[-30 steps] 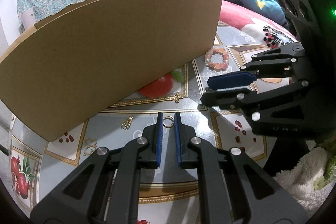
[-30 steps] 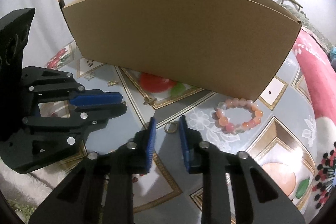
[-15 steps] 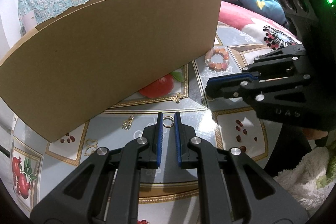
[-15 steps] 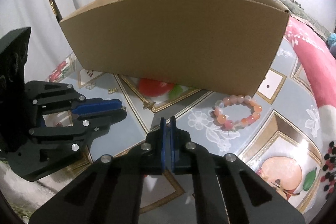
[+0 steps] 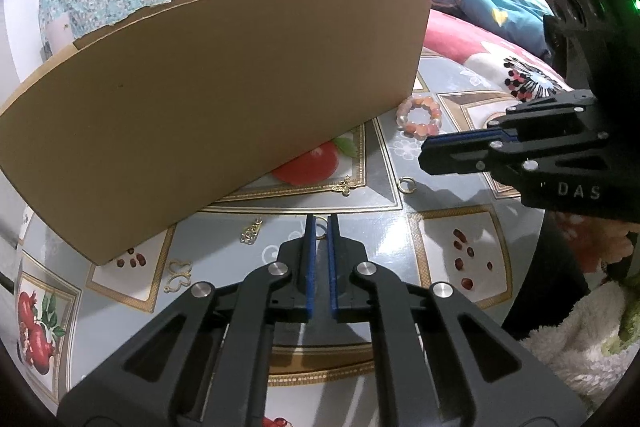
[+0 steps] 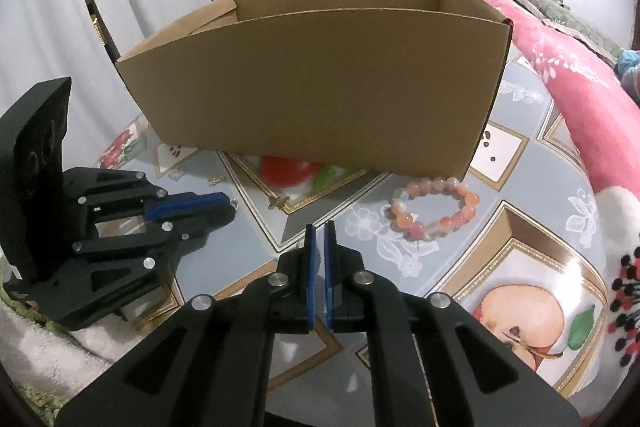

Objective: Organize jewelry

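Beside box (image 6: 312,87): bracelet (image 6: 434,207); right tongs (image 6: 319,231) closed.

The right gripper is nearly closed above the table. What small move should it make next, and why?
Probably open the right gripper and lower it again: the left view shows a small ring lying on the tablecloth just below its tips, and nothing shows in its grip.
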{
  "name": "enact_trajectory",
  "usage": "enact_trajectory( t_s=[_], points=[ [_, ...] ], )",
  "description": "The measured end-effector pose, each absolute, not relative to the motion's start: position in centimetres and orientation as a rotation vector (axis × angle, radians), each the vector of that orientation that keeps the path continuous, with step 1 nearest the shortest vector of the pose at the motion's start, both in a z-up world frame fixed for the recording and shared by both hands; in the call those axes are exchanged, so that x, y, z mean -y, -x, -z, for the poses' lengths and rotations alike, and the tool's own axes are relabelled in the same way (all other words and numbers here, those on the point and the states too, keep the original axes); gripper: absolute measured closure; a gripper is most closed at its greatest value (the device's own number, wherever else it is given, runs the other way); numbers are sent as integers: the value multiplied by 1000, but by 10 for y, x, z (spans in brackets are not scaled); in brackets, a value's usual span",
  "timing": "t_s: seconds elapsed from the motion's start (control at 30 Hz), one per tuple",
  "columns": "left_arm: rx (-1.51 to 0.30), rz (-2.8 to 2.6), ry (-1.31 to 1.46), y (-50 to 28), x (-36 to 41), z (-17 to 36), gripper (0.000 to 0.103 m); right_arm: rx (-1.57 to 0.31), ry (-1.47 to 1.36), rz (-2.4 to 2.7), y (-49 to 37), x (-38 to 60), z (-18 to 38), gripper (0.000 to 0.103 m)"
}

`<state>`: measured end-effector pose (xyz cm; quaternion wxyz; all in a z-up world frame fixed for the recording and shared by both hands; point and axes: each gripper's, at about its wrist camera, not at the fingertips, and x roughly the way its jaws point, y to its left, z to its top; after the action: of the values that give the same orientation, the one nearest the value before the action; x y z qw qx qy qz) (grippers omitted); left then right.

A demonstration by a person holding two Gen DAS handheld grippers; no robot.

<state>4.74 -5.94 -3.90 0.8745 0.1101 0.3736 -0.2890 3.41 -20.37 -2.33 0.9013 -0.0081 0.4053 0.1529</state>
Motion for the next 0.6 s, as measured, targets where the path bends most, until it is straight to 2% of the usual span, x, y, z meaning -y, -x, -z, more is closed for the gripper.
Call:
enact_trajectory(
  t_s=[0.03, 0.07, 0.1, 0.13, 0.2, 0.43, 0.6],
  points=[
    [-787, 605, -223, -48, 59, 39, 98, -849, 12, -320, -35, 201, 25, 89],
    [-792, 608, -218, -49, 59, 38, 98, -854, 8, -318, -36, 199, 27, 79],
    [-796, 610, -214, -49, 59, 38, 97, -851, 8, -318, -35, 197, 28, 73],
    [-799, 611, -211, -49, 59, 38, 95, -851, 12, -317, -35, 195, 30, 72],
    [-799, 610, -209, -49, 58, 38, 85, -853, 28, -314, -36, 191, 32, 72],
    [-789, 614, -241, -50, 62, 36, 84, -855, 116, -308, -39, 180, 36, 74],
    [-796, 592, -282, -52, 65, 38, 84, -869, 140, -315, -41, 177, 37, 88]
  ],
)
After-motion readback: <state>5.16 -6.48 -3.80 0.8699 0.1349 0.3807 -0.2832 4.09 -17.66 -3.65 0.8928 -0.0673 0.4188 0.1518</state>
